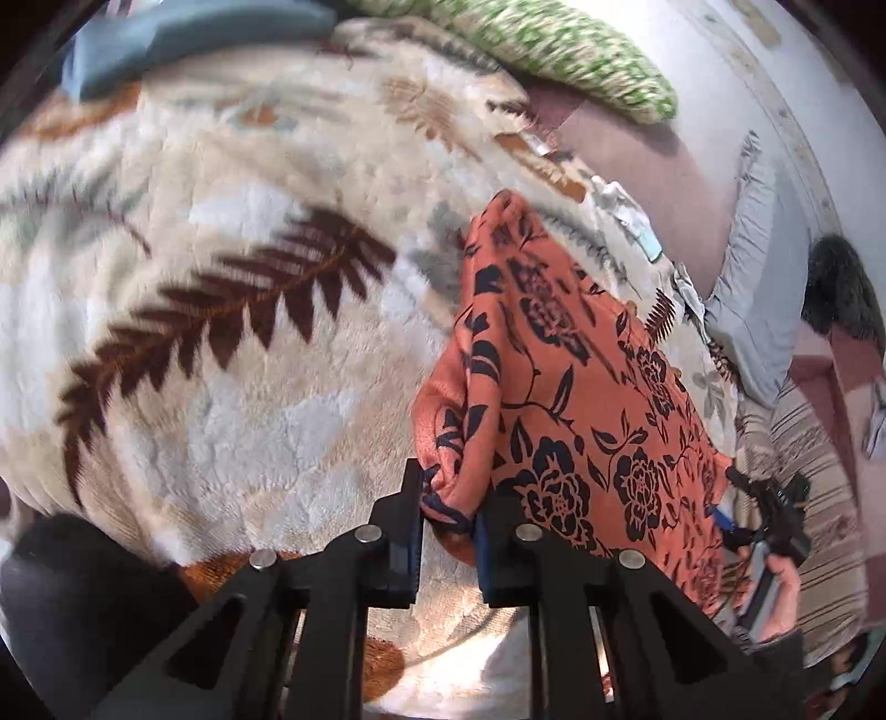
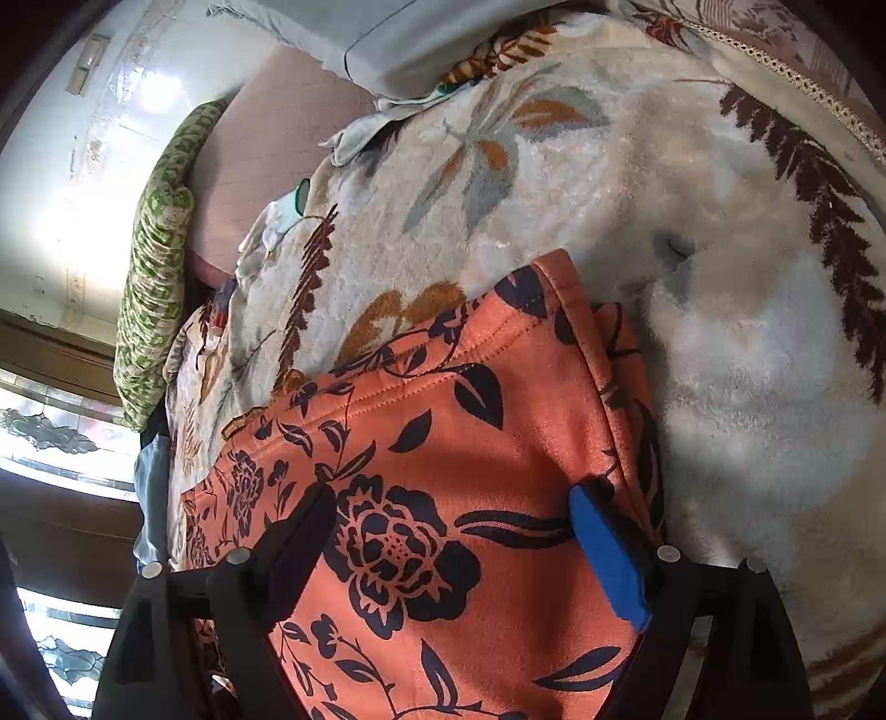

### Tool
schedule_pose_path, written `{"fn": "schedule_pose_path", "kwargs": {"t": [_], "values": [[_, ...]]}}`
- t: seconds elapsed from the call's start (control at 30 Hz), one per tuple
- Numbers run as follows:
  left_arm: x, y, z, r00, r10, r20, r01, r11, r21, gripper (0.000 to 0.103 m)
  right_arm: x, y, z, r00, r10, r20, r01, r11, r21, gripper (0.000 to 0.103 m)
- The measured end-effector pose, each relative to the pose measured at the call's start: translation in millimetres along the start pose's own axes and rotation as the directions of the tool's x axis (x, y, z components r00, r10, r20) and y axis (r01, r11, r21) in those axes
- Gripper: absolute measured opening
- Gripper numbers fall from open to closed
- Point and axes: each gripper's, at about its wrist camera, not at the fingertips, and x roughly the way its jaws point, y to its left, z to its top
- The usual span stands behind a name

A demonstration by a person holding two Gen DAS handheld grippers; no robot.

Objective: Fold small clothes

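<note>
An orange garment with a dark floral print (image 1: 559,382) lies on a fleece blanket with a leaf pattern (image 1: 232,343). My left gripper (image 1: 449,512) is shut on a bunched edge of the garment and holds it slightly up. In the left wrist view my right gripper (image 1: 769,520) shows at the garment's far edge, with a hand behind it. In the right wrist view my right gripper (image 2: 454,515) is open, its fingers spread wide over the flat garment (image 2: 443,443), touching or just above it.
A green patterned pillow (image 1: 576,50) and a grey-blue cushion (image 1: 183,39) lie at the bed's far side. A pale blue pillow (image 1: 753,288) and small crumpled clothes (image 2: 277,221) lie along the blanket's edge. A wall and a window (image 2: 61,443) border the bed.
</note>
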Motion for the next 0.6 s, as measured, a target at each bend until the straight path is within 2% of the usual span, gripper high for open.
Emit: {"fn": "schedule_pose_path", "kwargs": {"t": [0.03,0.07,0.1,0.17,0.23,0.27,0.33,0.37,0.43,0.5,0.6], "values": [[-5,-15,-2,0.997,0.056,0.043,-0.059,0.995,0.082,0.016,0,0,0,1.0,0.0,0.0,0.0,1.0,-0.004,0.088],[-4,-25,-6,0.995,0.089,0.054,-0.095,0.987,0.129,0.016,0,0,0,1.0,-0.001,0.0,0.001,1.0,-0.009,0.088],[5,-27,-8,0.993,0.116,0.027,-0.118,0.983,0.14,0.015,0,1,0,1.0,-0.003,0.0,0.003,1.0,-0.012,0.088],[41,-5,-12,0.982,0.158,-0.102,-0.152,0.986,0.066,0.017,1,1,0,1.0,-0.011,0.001,0.011,1.0,-0.013,0.088],[40,11,-10,0.991,0.093,-0.093,-0.095,0.995,-0.019,0.019,1,4,0,1.0,-0.026,0.0,0.026,1.0,-0.017,0.088],[32,10,-9,0.993,0.083,-0.085,-0.086,0.996,-0.022,0.02,1,5,0,0.999,-0.034,-0.003,0.033,0.999,-0.024,0.088],[18,7,-4,0.993,0.105,-0.047,-0.105,0.994,0.001,0.037,-2,10,-1,0.998,-0.055,-0.014,0.055,0.998,-0.041,0.088],[10,7,-3,0.993,0.121,-0.018,-0.121,0.993,0.008,0.051,-5,12,-1,0.998,-0.061,-0.014,0.06,0.997,-0.047,0.088],[-5,7,0,0.988,0.146,0.042,-0.146,0.989,0.002,0.065,-17,16,-4,0.999,-0.054,0.006,0.054,0.997,-0.047,0.088],[-15,6,3,0.985,0.149,0.088,-0.15,0.989,0.002,0.067,-34,20,-13,0.999,0.024,0.035,-0.023,0.999,-0.026,0.088],[-20,-3,4,0.982,0.155,0.11,-0.158,0.987,0.025,0.068,-47,26,-33,0.988,0.148,0.042,-0.147,0.989,-0.019,0.088]]}}
